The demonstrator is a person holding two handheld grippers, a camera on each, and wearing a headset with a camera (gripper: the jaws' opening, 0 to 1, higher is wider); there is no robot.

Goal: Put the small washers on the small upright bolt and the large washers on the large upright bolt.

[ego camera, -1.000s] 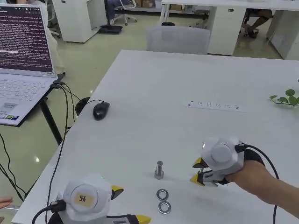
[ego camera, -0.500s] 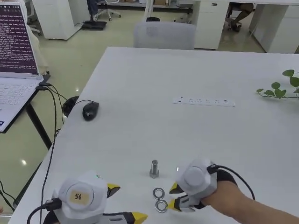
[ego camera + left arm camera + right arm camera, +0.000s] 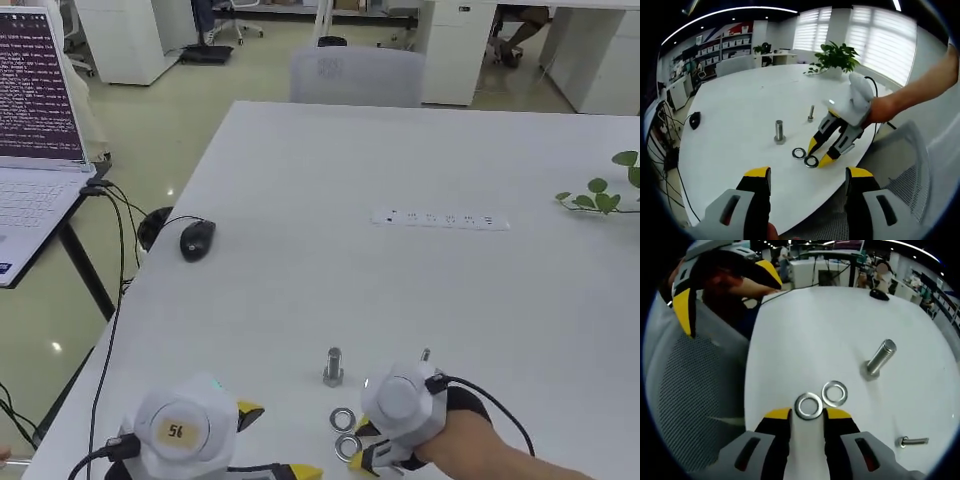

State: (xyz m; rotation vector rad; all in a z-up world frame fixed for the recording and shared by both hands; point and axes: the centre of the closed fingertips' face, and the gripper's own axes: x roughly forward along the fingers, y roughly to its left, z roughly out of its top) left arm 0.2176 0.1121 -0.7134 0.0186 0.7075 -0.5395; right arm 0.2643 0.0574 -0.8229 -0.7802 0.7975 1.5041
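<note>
Two flat steel washers (image 3: 342,418) (image 3: 348,446) lie side by side near the front edge of the white table (image 3: 400,280). Behind them stands the large upright bolt (image 3: 333,367), with the small upright bolt (image 3: 426,355) to its right. My right gripper (image 3: 362,448) is low over the table, open a little, its yellow tips either side of the nearer washer (image 3: 809,406); the other washer (image 3: 834,393) lies just beyond, the large bolt (image 3: 879,360) farther off. My left gripper (image 3: 808,175) hangs open and empty off the table's front edge, facing the washers (image 3: 799,152) and the right gripper (image 3: 819,154).
A black mouse (image 3: 197,240) with its cable lies at the left of the table, a white power strip (image 3: 440,220) across the middle, a plant sprig (image 3: 600,195) at the right edge. A laptop (image 3: 30,120) stands on a side stand to the left, a grey chair (image 3: 355,75) behind the table.
My right gripper has moved left and toward the front edge, from beside the large bolt down to the washers. The left gripper has stayed put. The head camera shifted.
</note>
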